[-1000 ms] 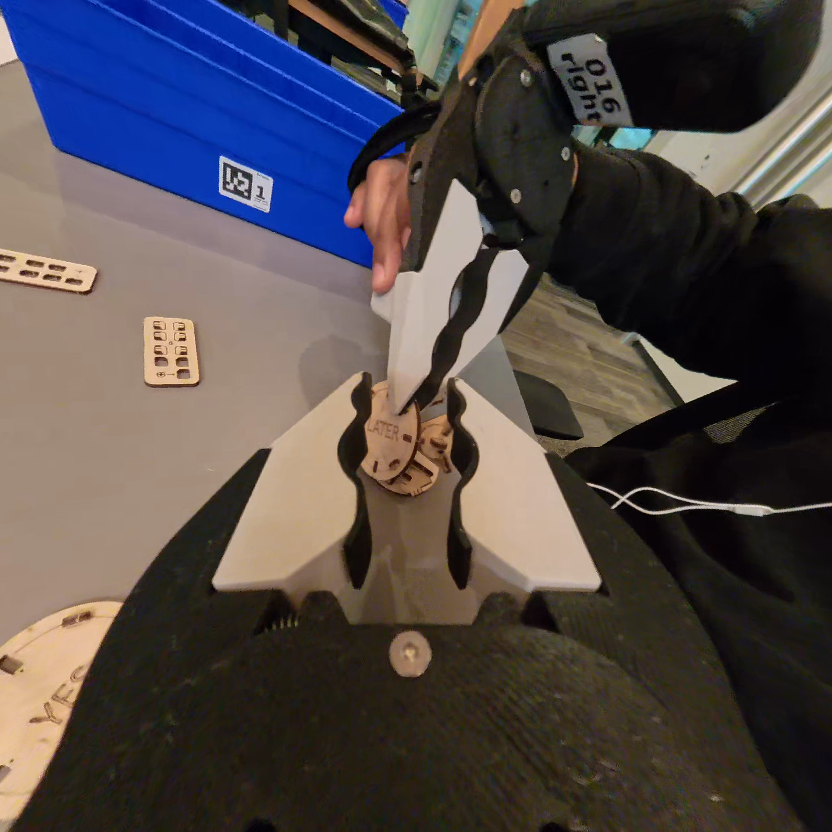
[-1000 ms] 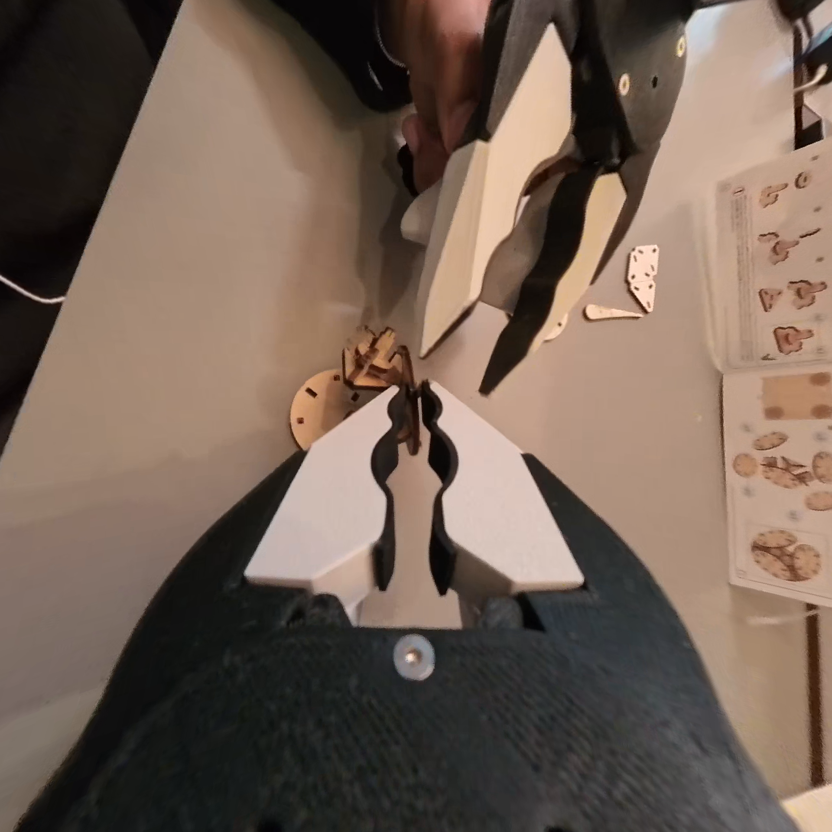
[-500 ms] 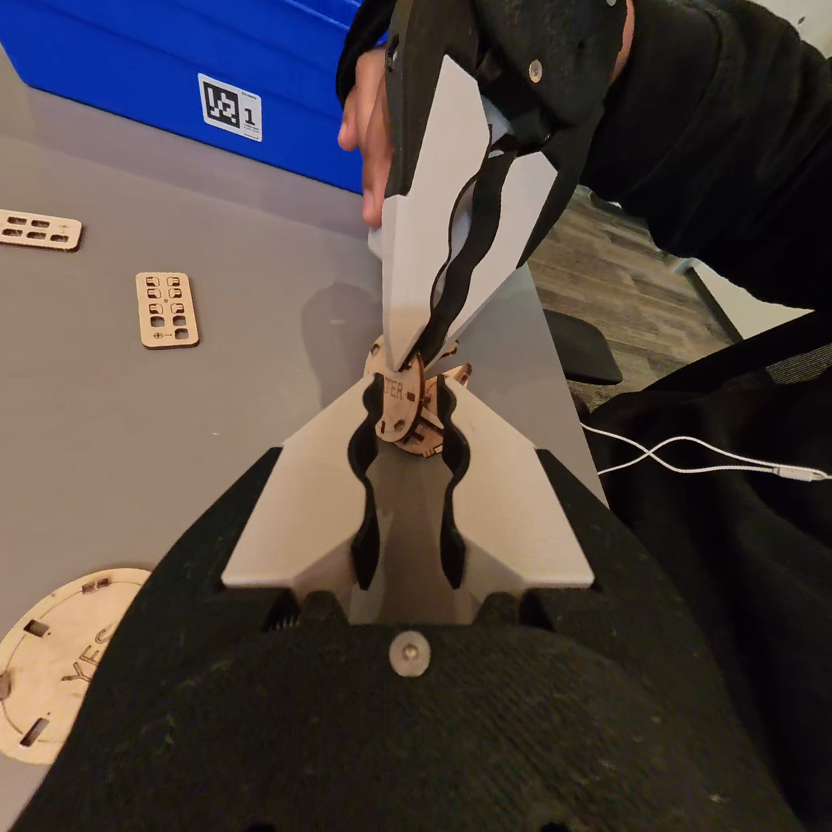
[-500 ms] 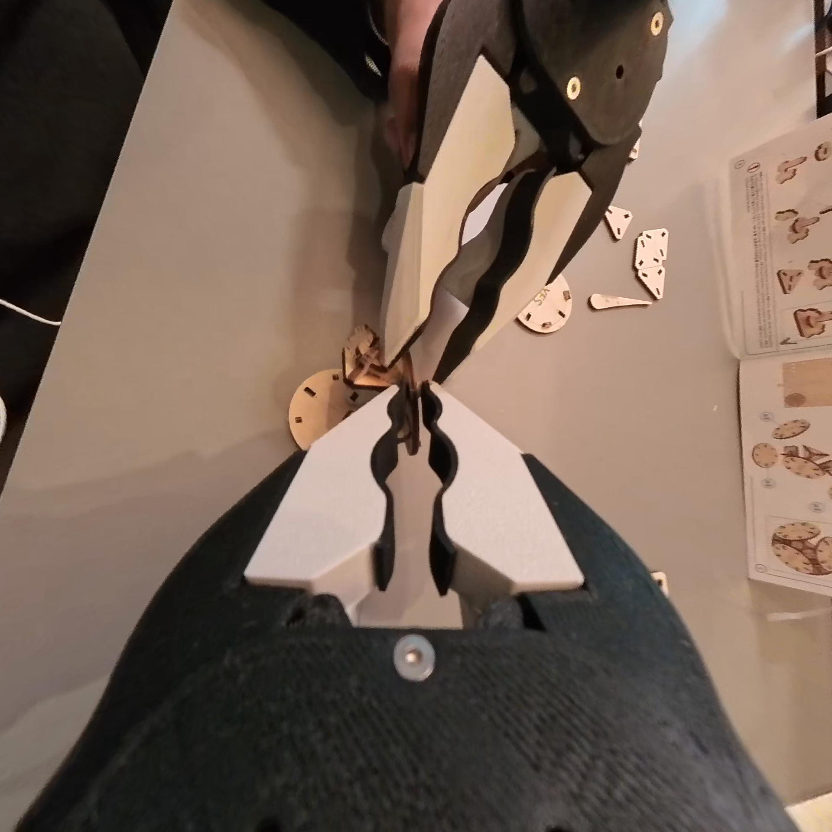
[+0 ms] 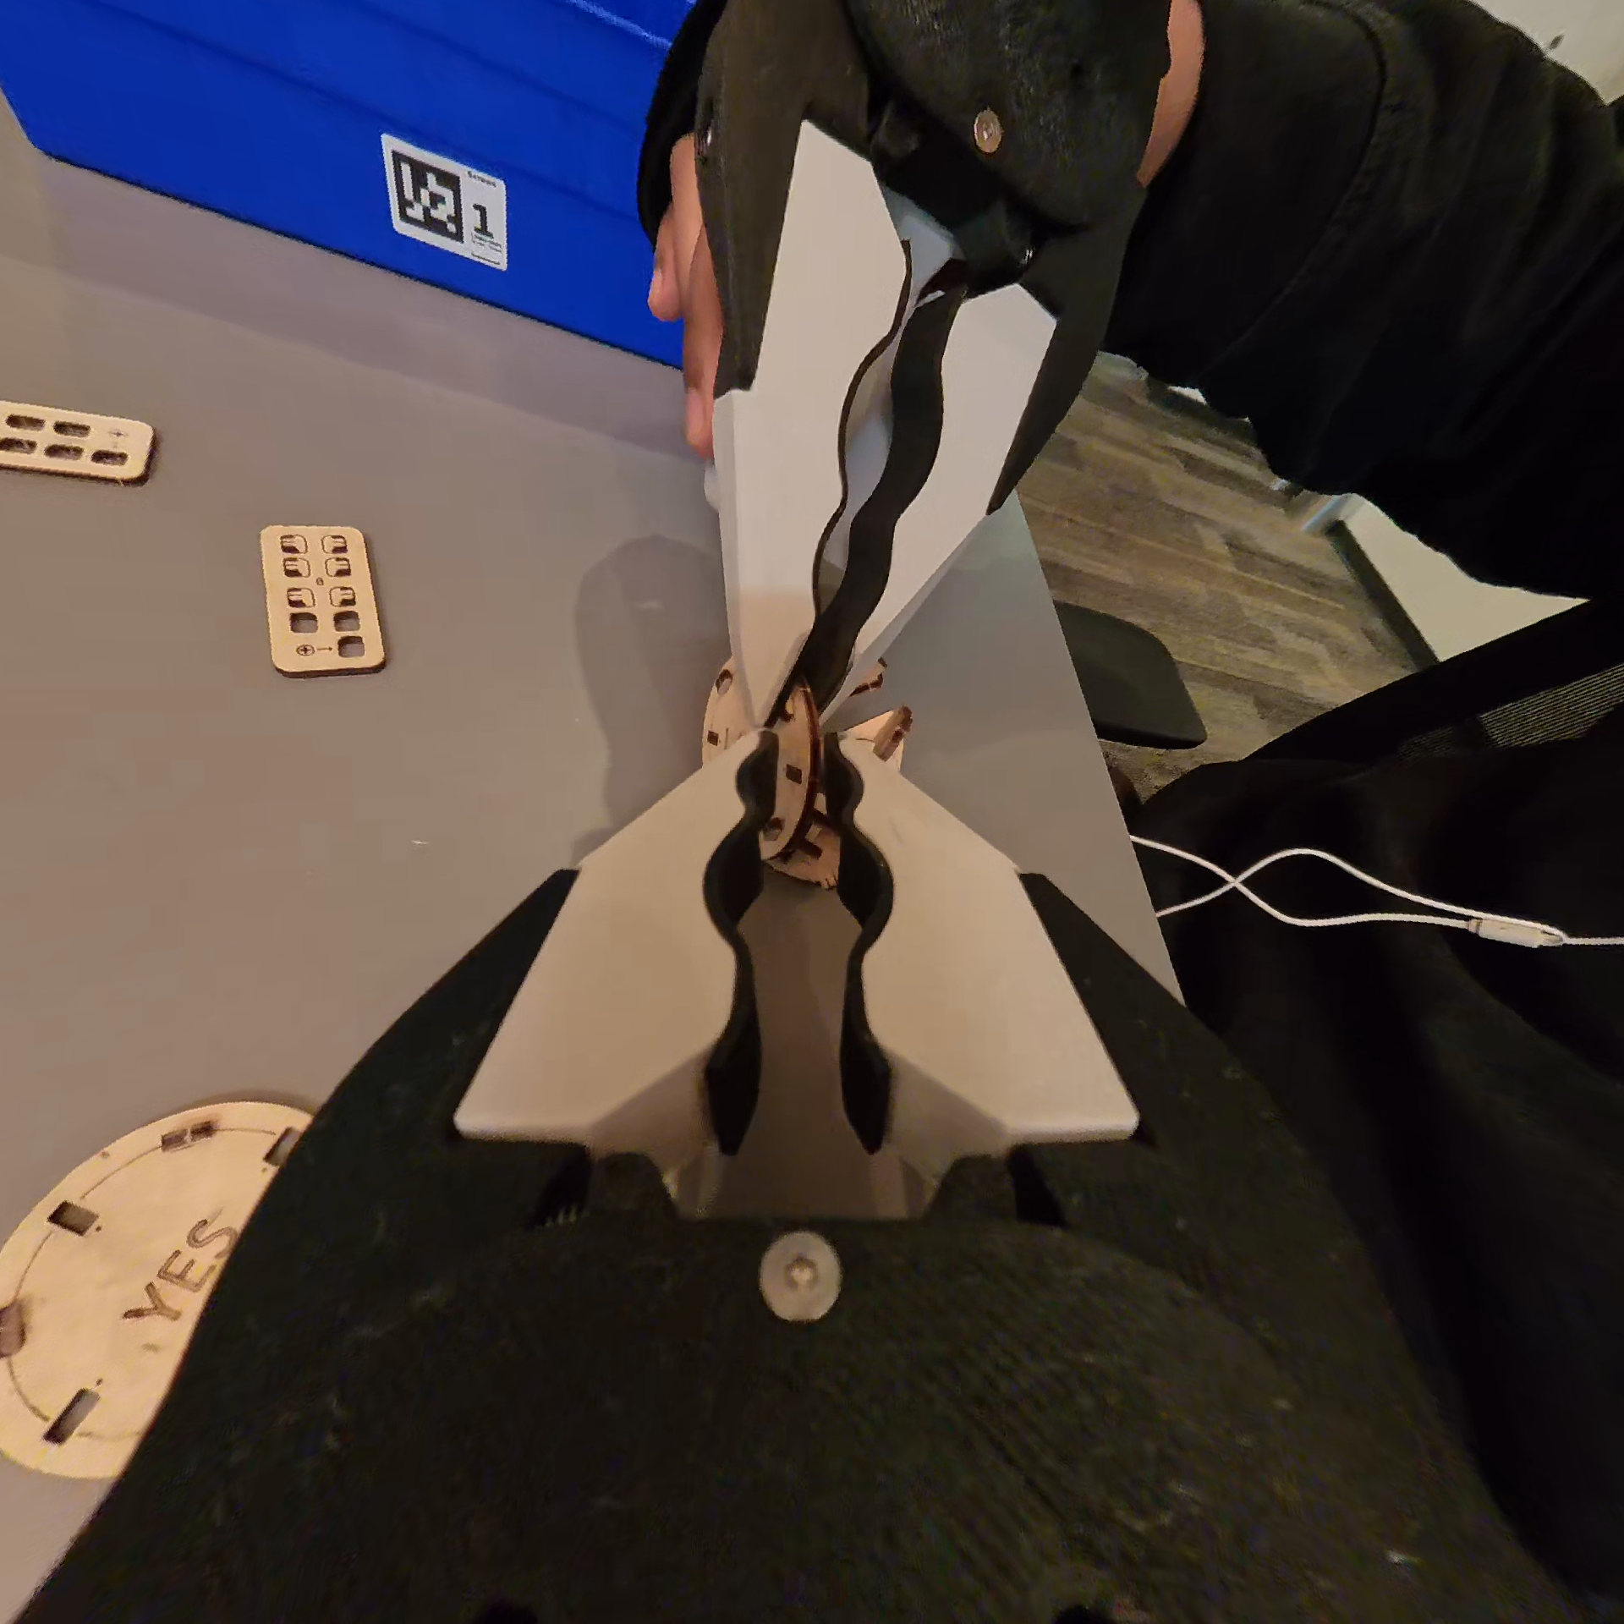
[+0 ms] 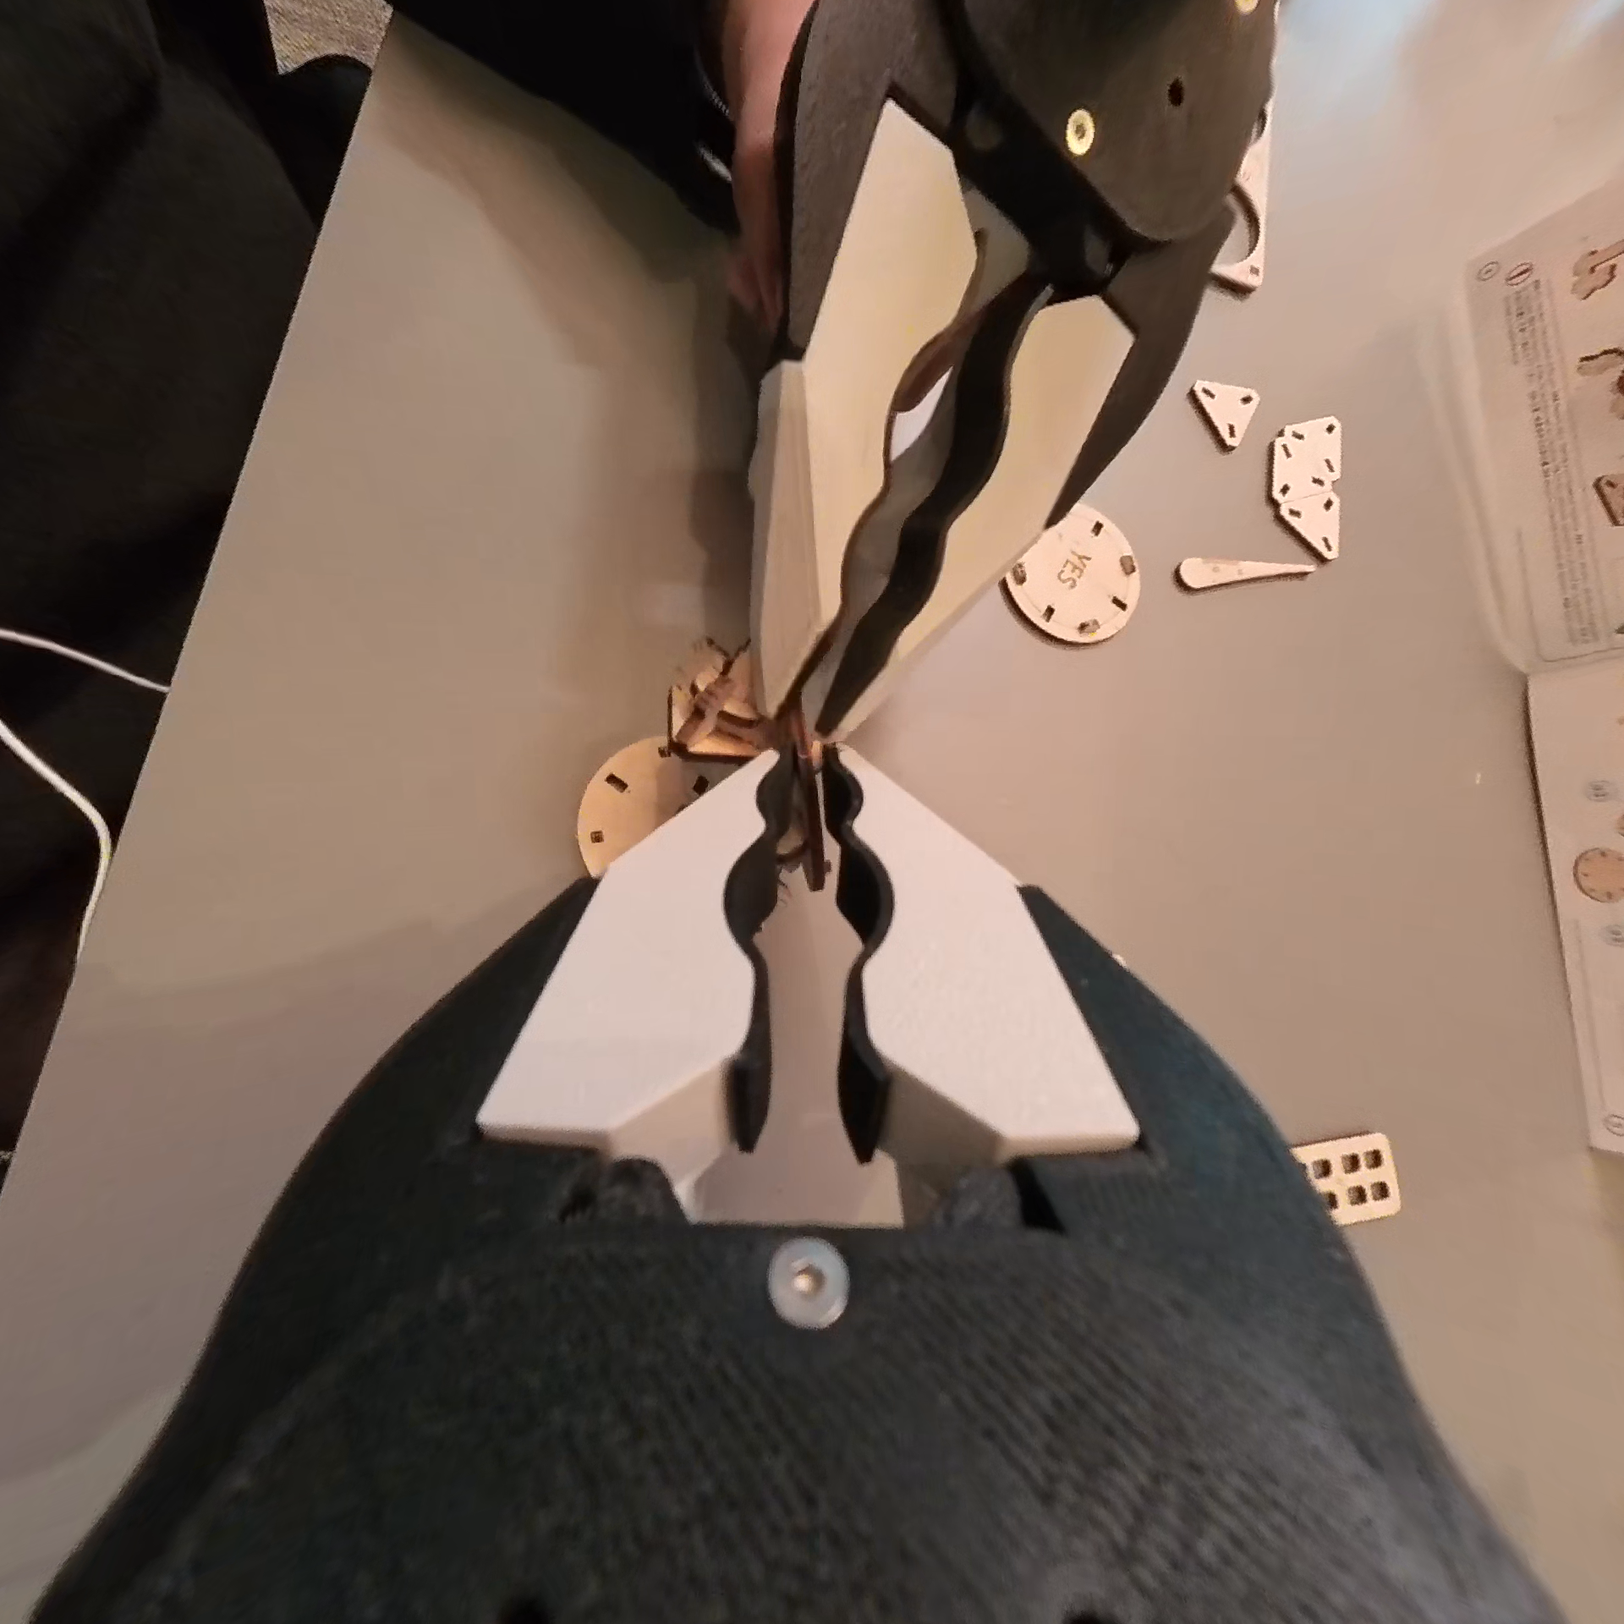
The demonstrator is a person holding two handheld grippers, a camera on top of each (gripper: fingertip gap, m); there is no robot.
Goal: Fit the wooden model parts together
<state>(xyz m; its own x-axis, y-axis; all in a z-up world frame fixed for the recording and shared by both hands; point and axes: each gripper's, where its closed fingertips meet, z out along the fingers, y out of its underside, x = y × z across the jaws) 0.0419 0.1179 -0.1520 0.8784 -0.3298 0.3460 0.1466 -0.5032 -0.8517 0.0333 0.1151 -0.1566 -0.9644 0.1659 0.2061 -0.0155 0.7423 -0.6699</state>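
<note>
Left wrist view: the left tongs (image 5: 795, 764) are being closed narrowly on a round wooden disc (image 5: 791, 773) standing on edge, and the dark pads are being pressed against its two faces near the fingertips. The same disc is being gripped at its upper rim by the right tongs (image 5: 795, 694), which are being pointed down from above by a hand (image 5: 690, 290) in a black sleeve. The disc is being held as part of a small laser-cut wooden assembly (image 5: 804, 848), whose slotted pieces are being seen behind and below it, just over the grey desk (image 5: 264, 835) near its right edge.

In the right wrist view, the right tongs (image 6: 801, 773) are being seen nearly closed on the thin edge of the disc (image 6: 813, 826), with the left tongs (image 6: 804, 721) being brought in tip to tip from the far side. A second wooden disc (image 6: 615, 804) is being seen flat on the desk just beside the fingertips, under the rest of the assembly (image 6: 712, 721).

Farther off, a flat wooden disc with engraved lettering (image 6: 1072, 571), several triangular wooden plates (image 6: 1301, 474), a pointer-shaped piece (image 6: 1239, 571) and an open instruction booklet (image 6: 1564, 492) are being seen to one side. Two perforated wooden strips (image 5: 321, 598) and a blue bin (image 5: 334, 114) bearing a marker sticker are lying well apart on the other.
</note>
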